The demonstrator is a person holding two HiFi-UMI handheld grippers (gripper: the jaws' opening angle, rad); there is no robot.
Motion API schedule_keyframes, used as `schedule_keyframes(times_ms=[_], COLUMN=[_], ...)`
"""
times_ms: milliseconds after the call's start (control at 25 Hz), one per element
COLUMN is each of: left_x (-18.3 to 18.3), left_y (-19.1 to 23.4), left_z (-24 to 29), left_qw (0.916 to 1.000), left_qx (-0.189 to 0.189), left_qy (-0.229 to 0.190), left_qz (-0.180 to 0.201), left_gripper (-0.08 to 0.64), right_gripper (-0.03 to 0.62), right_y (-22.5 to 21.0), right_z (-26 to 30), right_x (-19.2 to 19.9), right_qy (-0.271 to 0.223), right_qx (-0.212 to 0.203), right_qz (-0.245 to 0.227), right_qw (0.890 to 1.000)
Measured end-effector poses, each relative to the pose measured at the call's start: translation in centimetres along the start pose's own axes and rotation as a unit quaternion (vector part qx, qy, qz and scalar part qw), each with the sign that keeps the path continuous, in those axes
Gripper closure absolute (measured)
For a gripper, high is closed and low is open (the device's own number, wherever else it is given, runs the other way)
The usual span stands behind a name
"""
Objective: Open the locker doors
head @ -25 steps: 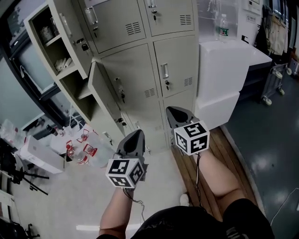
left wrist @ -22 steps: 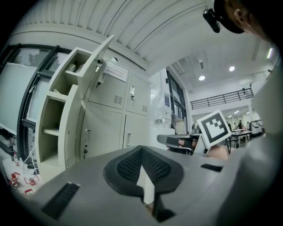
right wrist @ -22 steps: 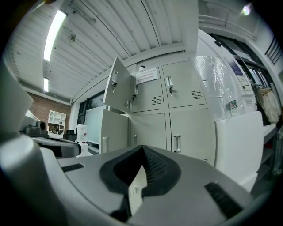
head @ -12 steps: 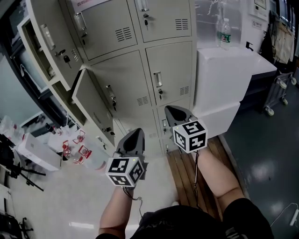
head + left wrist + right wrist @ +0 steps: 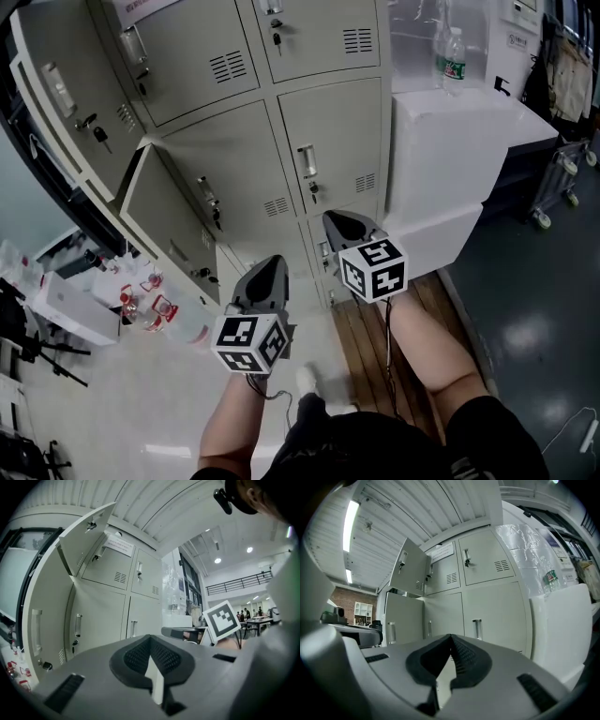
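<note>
**A:** Lockers first. Where were they, and what state?

**B:** The locker bank filled the upper half of the head view. Two doors stood open: the upper-left door was swung wide, and the mid-left door was angled partway out. The others looked shut, including the centre-right door with its handle facing the person.

**A:** Tools?

**B:** Both sat low centre, short of the lockers, and I saw no contact with anything. The left tool had its jaws pressed together with nothing between them, which was clear in the left gripper view. The right tool was the same, closed and empty, and it aimed up at the shut doors in the right column.

**A:** Which step, then?

**B:** I judged it as between doors: some open, several left, and neither tool on a handle. It read as lining up for the next one.

**A:** What did the next move need?

**B:** Probably picking one shut door, likely the centre-right one since it was nearest the right tool. The jaws would have to spread to take the handle, close on it, then pull along the hinge arc. The mid-left door stuck out, so the left tool needed to stay clear of its edge.

**A:** Surroundings?

**B:** A white cabinet stood just right of the lockers with a water bottle on top. There was floor clutter at lower left, well apart from the tools.
</note>
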State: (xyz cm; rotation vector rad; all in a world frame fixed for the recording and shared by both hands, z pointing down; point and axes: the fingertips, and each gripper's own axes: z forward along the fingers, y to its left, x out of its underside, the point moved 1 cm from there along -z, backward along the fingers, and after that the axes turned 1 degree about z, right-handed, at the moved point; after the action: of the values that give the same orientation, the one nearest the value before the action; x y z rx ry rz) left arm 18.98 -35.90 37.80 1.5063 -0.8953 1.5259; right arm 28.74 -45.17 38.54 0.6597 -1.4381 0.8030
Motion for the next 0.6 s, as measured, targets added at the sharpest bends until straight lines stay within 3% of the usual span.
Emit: schedule_keyframes(times_ms=[360,600], left_x=[1.0,2.3], left_y=[3.0,5.4], left_z=[4.7,7.7], left_qw=[0.9998,0.9993], left_qx=[0.014,0.026], left_qy=[0.004,0.016], left_qz=[-0.011,-0.024], left_gripper=[0.561,0.561], right_gripper=[0.493,0.461], right_y=[-2.8,-4.9], right_z=[6.0,11.2], right_x=[1.5,2.7], right_qy=[0.015,0.028], right_qx=[0.017,0.042], right_qz=[-0.005,-0.014], right_qw=[1.0,0.999])
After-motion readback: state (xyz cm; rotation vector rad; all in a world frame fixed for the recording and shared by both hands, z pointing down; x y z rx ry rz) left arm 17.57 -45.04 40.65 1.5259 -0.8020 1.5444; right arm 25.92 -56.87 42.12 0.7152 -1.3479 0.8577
